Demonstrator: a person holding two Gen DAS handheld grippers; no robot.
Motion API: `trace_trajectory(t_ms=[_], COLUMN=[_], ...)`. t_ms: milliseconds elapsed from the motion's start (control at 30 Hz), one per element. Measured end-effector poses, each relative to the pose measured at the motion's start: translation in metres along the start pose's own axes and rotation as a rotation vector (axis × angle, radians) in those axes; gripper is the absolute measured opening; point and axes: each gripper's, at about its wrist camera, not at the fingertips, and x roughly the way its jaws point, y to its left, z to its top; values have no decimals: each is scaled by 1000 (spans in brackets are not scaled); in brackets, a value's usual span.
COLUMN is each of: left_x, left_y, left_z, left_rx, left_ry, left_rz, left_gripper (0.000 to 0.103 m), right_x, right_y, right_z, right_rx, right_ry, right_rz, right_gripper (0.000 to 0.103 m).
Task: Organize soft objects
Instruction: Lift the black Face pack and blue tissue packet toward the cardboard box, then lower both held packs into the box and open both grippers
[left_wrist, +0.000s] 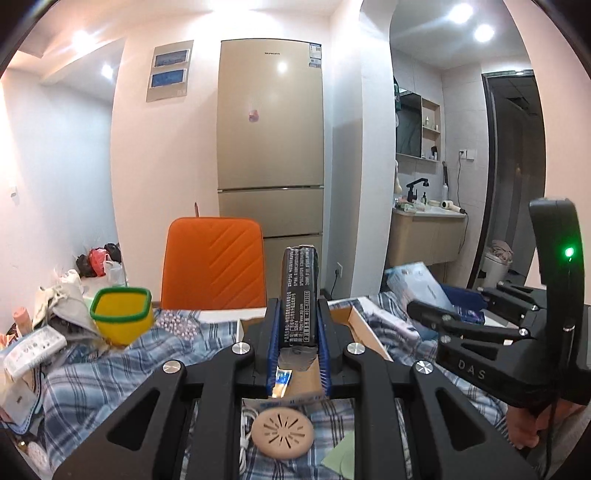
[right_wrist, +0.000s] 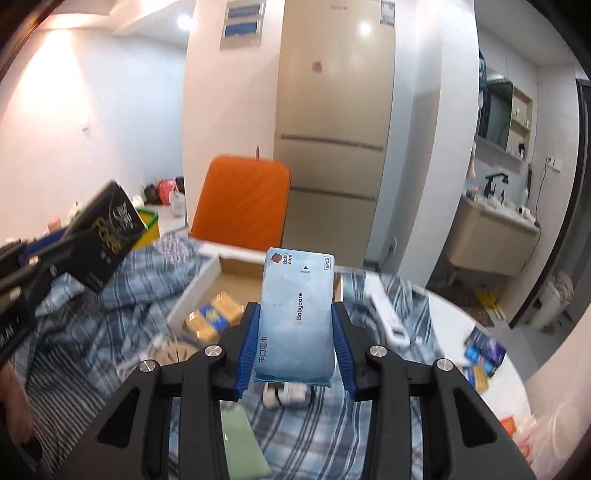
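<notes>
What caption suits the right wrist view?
Right gripper holds a wipes pack above the box.

We see a brightly lit room: recessed round ceiling spotlights (left_wrist: 458, 14) burn out to white and leave a glare spot on the tall glossy beige refrigerator door (left_wrist: 269, 122). Fisheye distortion bows the walls and darkens the corners in both views. In the right wrist view the blue plaid cloth (right_wrist: 122, 295) and open cardboard box (right_wrist: 221, 288) smear with blur; shadows stay soft.
</notes>
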Motion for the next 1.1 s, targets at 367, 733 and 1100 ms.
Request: trace_trajectory(t_ms=[367,733,1100], left_x=[58,116,154], left_y=[11,9,-8], left_z=[37,8,-36], left_rx=[-49,-33,-32], left_ry=[57,170,293], left_rz=[11,51,-4], left_gripper=[17,17,17], right_x=[16,98,167], right_y=[-18,-21,-32], right_z=[67,42,-11], right_rx=[105,90,125], right_ry=[-64,90,307], right_rz=[-60,-66,-29], right_gripper=[40,40,40])
